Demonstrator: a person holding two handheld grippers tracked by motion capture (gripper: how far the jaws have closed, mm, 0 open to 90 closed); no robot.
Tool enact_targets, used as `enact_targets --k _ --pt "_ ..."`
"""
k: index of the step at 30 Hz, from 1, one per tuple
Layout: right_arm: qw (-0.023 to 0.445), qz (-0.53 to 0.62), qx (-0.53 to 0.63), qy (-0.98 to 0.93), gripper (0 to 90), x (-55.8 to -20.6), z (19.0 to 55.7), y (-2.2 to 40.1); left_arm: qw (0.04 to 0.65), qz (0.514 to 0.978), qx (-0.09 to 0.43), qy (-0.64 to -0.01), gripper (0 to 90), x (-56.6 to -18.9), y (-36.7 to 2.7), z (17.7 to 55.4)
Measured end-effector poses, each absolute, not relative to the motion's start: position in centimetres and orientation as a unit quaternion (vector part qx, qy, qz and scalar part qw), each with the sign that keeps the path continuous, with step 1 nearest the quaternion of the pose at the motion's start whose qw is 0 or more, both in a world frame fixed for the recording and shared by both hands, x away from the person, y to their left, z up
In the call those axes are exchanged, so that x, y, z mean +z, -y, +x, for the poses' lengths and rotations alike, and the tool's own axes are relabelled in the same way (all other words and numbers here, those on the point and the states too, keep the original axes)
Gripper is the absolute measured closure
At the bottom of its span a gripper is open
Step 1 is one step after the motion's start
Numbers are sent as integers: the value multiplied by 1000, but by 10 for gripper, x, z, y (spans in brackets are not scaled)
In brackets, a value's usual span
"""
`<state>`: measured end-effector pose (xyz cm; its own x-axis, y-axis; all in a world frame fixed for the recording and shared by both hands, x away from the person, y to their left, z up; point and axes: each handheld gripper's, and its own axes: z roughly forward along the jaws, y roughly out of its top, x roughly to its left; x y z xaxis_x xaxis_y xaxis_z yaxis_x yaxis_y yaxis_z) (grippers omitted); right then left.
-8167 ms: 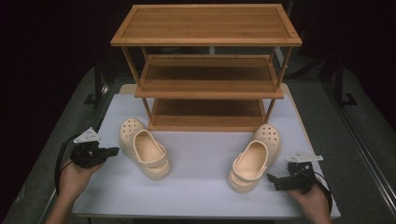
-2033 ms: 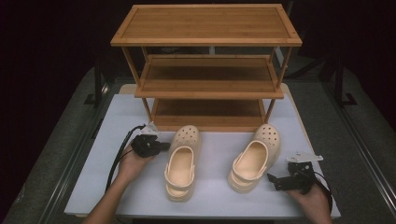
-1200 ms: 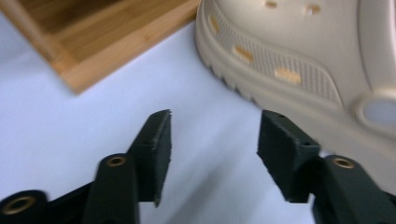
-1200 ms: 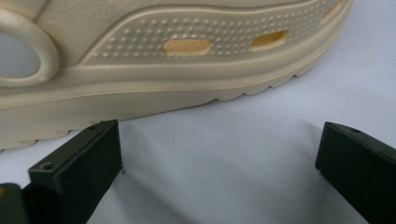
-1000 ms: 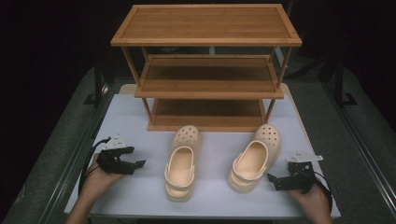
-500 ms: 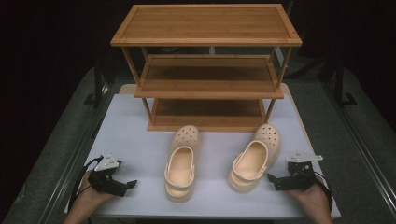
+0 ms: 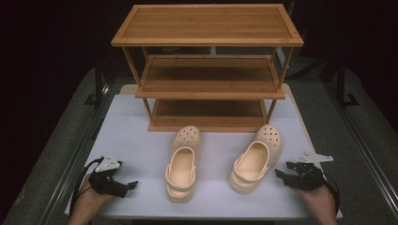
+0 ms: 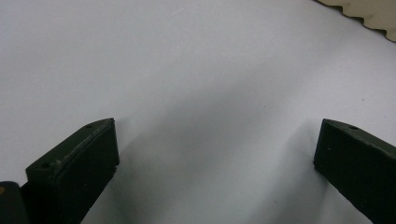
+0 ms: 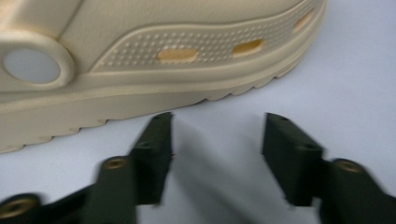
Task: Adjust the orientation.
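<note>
Your left gripper (image 7: 123, 185) rests at the near left corner of the table (image 7: 141, 140), held in your left hand (image 7: 89, 206). Its jaws stand wide apart with nothing between them; in the left gripper view they frame bare white tabletop, and the ridged sole edge of the left clog (image 8: 369, 14) crosses the top right corner. The left gripper is well apart from that clog (image 7: 182, 161).

Your right gripper (image 7: 281, 171) sits at the near right, held in your right hand (image 7: 319, 201). Its jaws have just been closing and now stand partly apart, with only tabletop between them. In the right gripper view the tips (image 9: 217, 133) stop just short of the right clog (image 9: 154, 60), beside its sole below the side vents; the frame is blurred, so contact cannot be ruled out, but a gap appears to remain.

The two clogs lie side by side at the centre of the table, toes pointing toward the rack (image 7: 209, 70). The left clog lies straight; the right clog (image 7: 256, 157) is angled, with its toe turned to the right. Both toes lie near the rack's bottom shelf. The rack is wooden, has three tiers and stands at the far edge of the table.
</note>
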<state>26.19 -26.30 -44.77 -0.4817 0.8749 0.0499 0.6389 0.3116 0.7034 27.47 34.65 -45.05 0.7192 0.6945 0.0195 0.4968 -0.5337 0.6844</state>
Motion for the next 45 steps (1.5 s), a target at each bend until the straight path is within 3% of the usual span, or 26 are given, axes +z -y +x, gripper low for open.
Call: enact_targets --k 1,2,3,4,5,6,8,26,37,45 --pt "172 480 341 -790 557 -446 262 264 338 864 146 -344 0 -450 -347 275" --pt "172 480 341 -790 557 -446 262 264 338 864 146 -344 0 -450 -347 275" --pt "171 482 347 -786 685 -441 263 268 338 863 146 -345 0 -451 -347 275" --pt "171 482 347 -786 685 -441 263 268 338 863 146 -345 0 -451 -347 275" --pt "172 484 348 -784 732 -438 265 270 339 863 146 -345 0 -451 -347 275" --pt "170 485 355 -781 837 -433 269 274 339 863 145 -346 0 -451 -347 275" --pt "175 487 357 -778 896 -429 272 277 339 862 145 -346 0 -451 -347 275" --pt "172 490 370 -771 898 -409 348 297 341 861 146 -346 0 -451 -346 275" --pt "173 475 355 -787 898 -406 396 286 340 862 145 -346 0 -451 -347 275" --pt "144 459 339 -809 899 -414 414 277 340 862 145 -347 0 -451 -347 275"
